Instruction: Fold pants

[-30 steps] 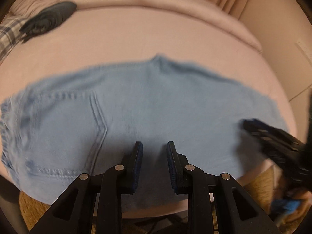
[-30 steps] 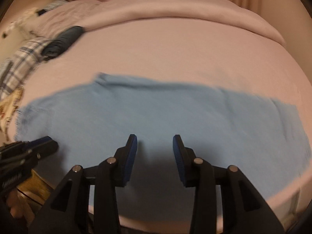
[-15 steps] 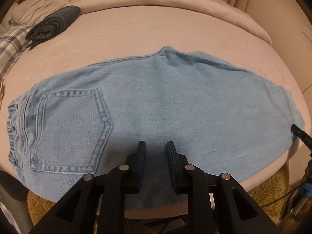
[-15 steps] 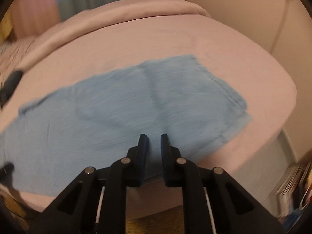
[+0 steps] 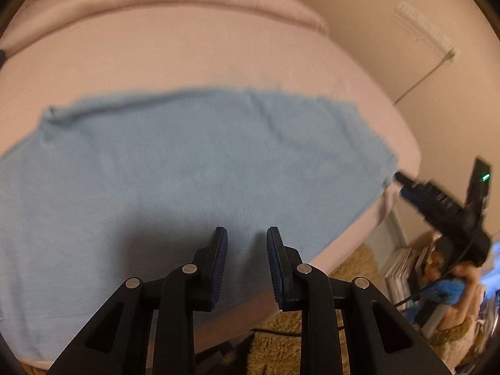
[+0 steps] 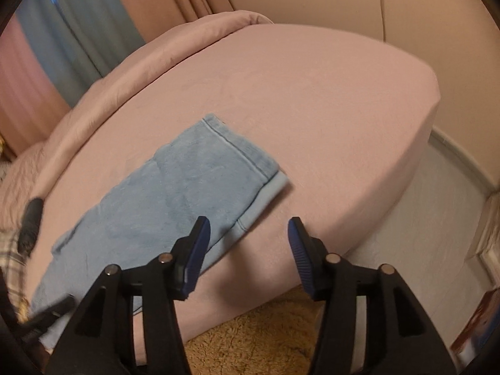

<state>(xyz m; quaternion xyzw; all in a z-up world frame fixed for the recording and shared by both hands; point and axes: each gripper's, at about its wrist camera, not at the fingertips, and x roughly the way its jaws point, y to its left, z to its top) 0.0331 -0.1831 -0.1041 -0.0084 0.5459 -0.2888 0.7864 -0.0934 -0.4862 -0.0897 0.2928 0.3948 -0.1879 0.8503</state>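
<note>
Blue-padded fingers of the left hand-held gripper (image 5: 247, 247) are seen parted by a moderate gap, with nothing held between them; they hang above the near part of the pants (image 5: 193, 168), and whether they touch the cloth cannot be told. The right hand-held gripper (image 6: 248, 240) is spread wide and holds nothing. Its left finger (image 6: 195, 250) lies over the near corner of the pant-leg end, while its right finger (image 6: 301, 256) is over bare sheet.

In the left wrist view the right hand-held gripper (image 5: 437, 203) is also seen at the right, its tip just beside the far right corner of the denim at the bed's edge.

The light blue denim pants are laid flat across the near part of the bed (image 6: 312, 100), lengthwise along its front edge. In the right wrist view the hem end (image 6: 243, 159) is shown, with a second layer showing just past the upper one.

A pink sheet is seen over the bed, with a rolled pink cover (image 6: 187, 40) along the far side. A dark rolled item (image 6: 31, 222) lies at the left edge. A shaggy tan rug (image 6: 265, 337) is seen below the bed, and curtains (image 6: 78, 31) hang behind.
</note>
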